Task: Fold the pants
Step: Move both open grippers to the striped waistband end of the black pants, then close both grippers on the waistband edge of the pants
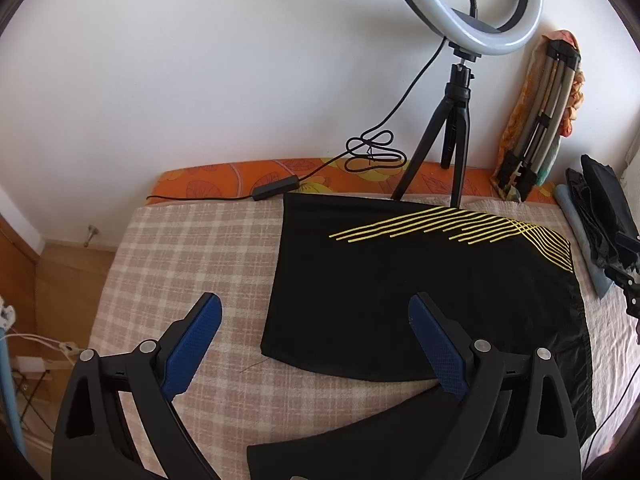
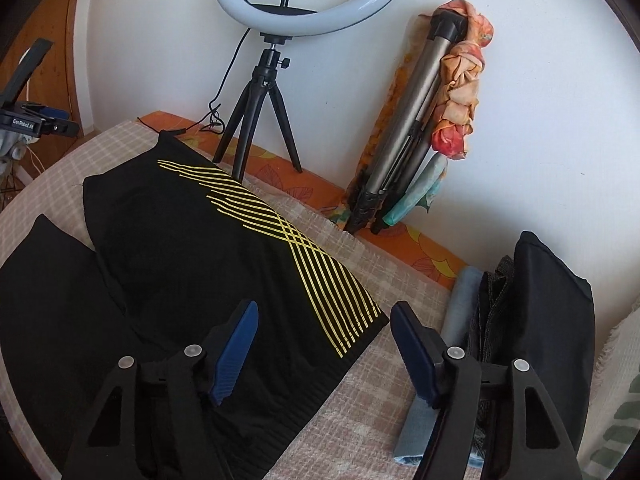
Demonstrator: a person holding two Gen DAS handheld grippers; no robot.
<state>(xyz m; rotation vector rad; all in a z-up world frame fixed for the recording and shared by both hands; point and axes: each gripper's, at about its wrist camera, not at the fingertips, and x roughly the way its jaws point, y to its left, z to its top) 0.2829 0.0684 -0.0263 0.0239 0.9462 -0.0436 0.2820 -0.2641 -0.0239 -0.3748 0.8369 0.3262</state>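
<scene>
While above pants, both tools agape

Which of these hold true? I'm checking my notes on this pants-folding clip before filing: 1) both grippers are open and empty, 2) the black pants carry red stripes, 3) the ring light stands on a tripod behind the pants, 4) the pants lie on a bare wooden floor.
1) True: the left gripper and right gripper have jaws spread, holding nothing.
2) False: the black pants carry thin yellow stripes.
3) True: the white ring light sits on a small black tripod by the wall.
4) False: they lie on a pink-and-white checked blanket.
</scene>
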